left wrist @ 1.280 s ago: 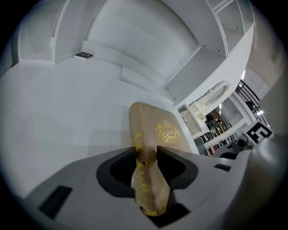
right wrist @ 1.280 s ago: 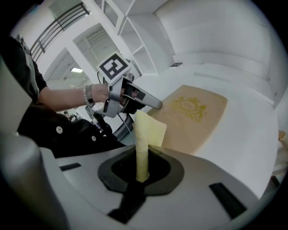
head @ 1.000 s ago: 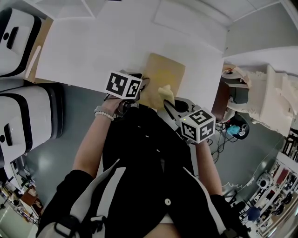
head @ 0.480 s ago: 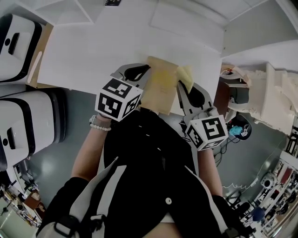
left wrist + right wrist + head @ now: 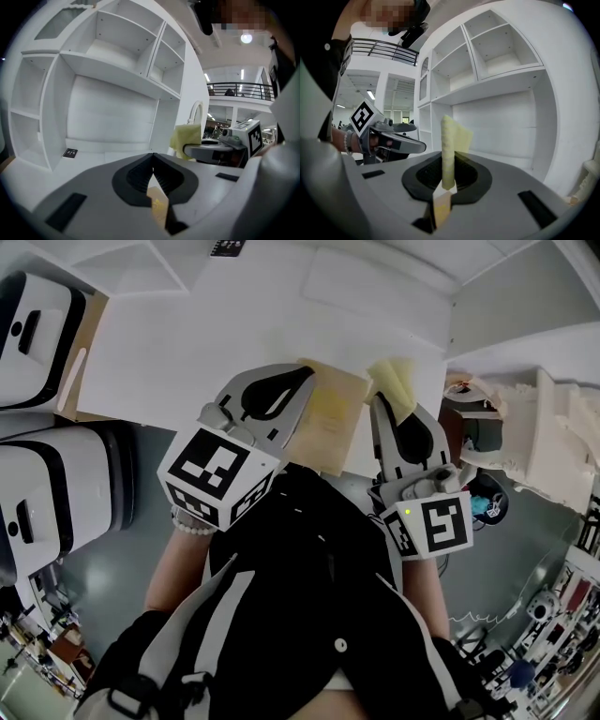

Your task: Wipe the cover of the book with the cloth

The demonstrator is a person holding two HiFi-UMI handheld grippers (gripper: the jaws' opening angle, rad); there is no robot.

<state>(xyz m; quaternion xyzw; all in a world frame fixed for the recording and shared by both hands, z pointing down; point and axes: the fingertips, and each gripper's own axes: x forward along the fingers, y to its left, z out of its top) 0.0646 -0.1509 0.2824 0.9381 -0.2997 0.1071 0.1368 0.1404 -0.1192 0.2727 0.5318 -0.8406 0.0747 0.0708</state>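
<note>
The left claw (image 5: pixel 305 376) is clenched, its jaws closing fully until the tips meet. In the left gripper view (image 5: pixel 153 157) nothing is pinched between them. Through the gap behind the tips a strip of the tan book (image 5: pixel 158 206) shows below. From the head view this claw hangs over the book's (image 5: pixel 330 423) far left corner. The book lies flat on the white table (image 5: pixel 187 343), at its near edge and towards its right end.

The right claw (image 5: pixel 378 401) is grasping the yellow cloth (image 5: pixel 394 381). In the right gripper view its jaws (image 5: pixel 444 188) are pressed on the cloth's (image 5: pixel 450 150) lower end, and the rest stands up out of them as a folded strip. This claw is just beside the book's right edge, and the cloth sits past the book's far right corner. I cannot tell whether the cloth touches the cover.

The two claws are on either side of the book, and each shows in the other's view. White shelves (image 5: pixel 117 61) rise behind the table. A small black card (image 5: pixel 70 153) lies at the table's far edge, well apart from the book.
</note>
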